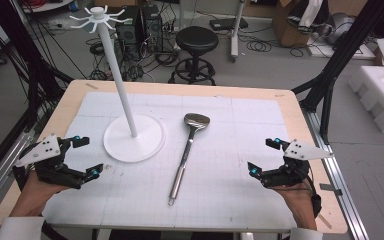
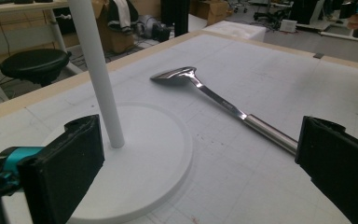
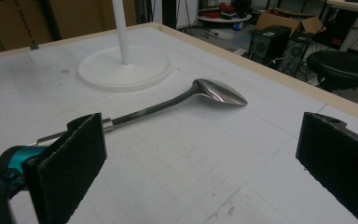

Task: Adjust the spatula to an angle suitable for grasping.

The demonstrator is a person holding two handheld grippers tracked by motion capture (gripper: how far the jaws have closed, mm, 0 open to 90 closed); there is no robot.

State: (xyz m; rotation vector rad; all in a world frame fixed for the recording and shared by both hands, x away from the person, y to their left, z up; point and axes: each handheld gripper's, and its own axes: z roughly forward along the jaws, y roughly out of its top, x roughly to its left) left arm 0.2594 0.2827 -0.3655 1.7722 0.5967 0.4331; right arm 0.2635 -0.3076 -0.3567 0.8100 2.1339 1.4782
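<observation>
Black pads of both grippers stand wide apart, nothing between them. Left gripper [image 1: 85, 156] and right gripper [image 1: 265, 157] rest at opposite table edges; the steel spoon [image 1: 185, 155] lies flat midway between them, handle nearest. Judgement: approach the handle square-on, jaws straddling it, clamp mid-handle. The white stand [image 1: 132, 135] sits just beside the spoon's bowl; keep clear of its pole.

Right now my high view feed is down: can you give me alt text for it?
A steel ladle lies flat mid-table, bowl away from the person, just right of a white hook stand on its round base. The left gripper and right gripper hover open and empty at either side of the white mat.
</observation>
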